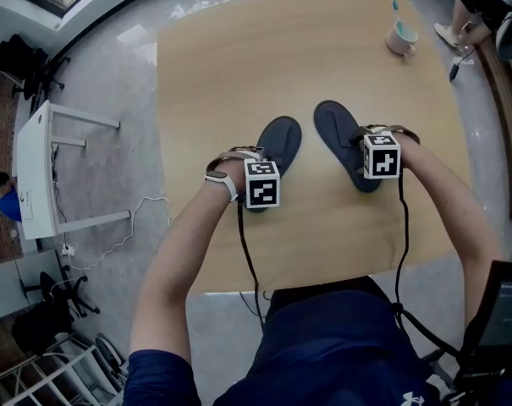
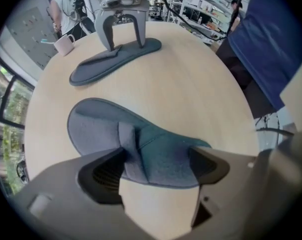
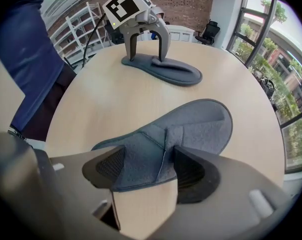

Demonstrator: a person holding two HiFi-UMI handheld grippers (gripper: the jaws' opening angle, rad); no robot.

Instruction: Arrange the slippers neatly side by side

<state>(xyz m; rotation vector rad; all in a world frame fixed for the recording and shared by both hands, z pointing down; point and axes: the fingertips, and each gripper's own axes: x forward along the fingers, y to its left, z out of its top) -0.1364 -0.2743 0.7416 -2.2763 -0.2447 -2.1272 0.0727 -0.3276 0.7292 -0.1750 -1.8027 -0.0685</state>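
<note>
Two dark blue-grey slippers lie on the wooden table (image 1: 205,66), toes pointing away from me. The left slipper (image 1: 279,140) has its heel end under my left gripper (image 1: 261,176). In the left gripper view the strap of this left slipper (image 2: 98,129) sits between the pads, and the left gripper (image 2: 158,159) is shut on it. The right slipper (image 1: 336,129) angles slightly left, a gap apart from the other. My right gripper (image 1: 377,156) holds it by the strap. In the right gripper view the right slipper (image 3: 205,124) fills the right gripper (image 3: 143,166).
A pink mug (image 1: 401,38) with a toothbrush stands at the table's far right corner. A person's feet (image 1: 455,34) are beyond that corner. A white desk (image 1: 34,172) and chairs stand on the floor to the left. Cables hang off the table's near edge (image 1: 239,290).
</note>
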